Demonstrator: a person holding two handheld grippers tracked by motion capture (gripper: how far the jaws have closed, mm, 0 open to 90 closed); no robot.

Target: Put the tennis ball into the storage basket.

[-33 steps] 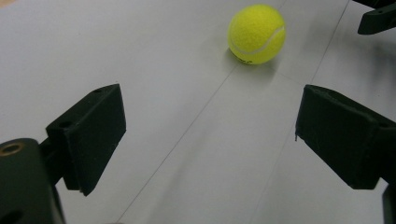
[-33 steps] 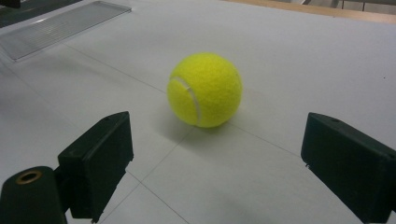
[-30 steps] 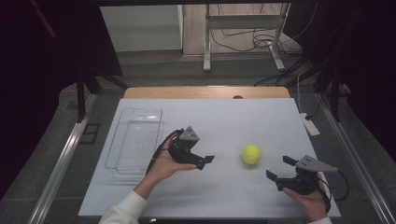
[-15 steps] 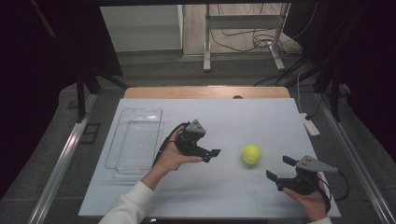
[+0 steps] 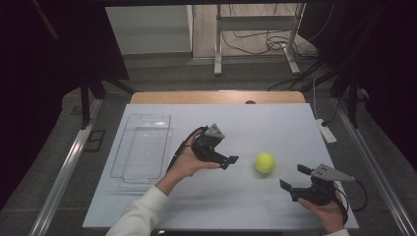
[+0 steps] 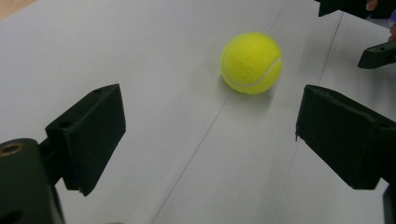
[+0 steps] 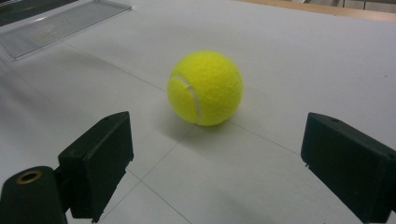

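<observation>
Since the earlier frame, left gripper (image 5: 231,160) has shifted toward the fuzzy yellow-green tennis ball (image 5: 264,162) — jaws spread, nothing between them. Ball rests on white table (image 5: 246,123), between both grippers. Right gripper (image 5: 294,178) also spread, empty.

The left gripper (image 5: 231,160) is now farther right & a bit farther up the table vs a sec ago, closer to the tennis ball (image 5: 264,162), w/ the left hand (image 5: 184,162) & sleeve (image 5: 140,214) reaching further in; jaws wide, gap to ball smaller, no contact.
</observation>
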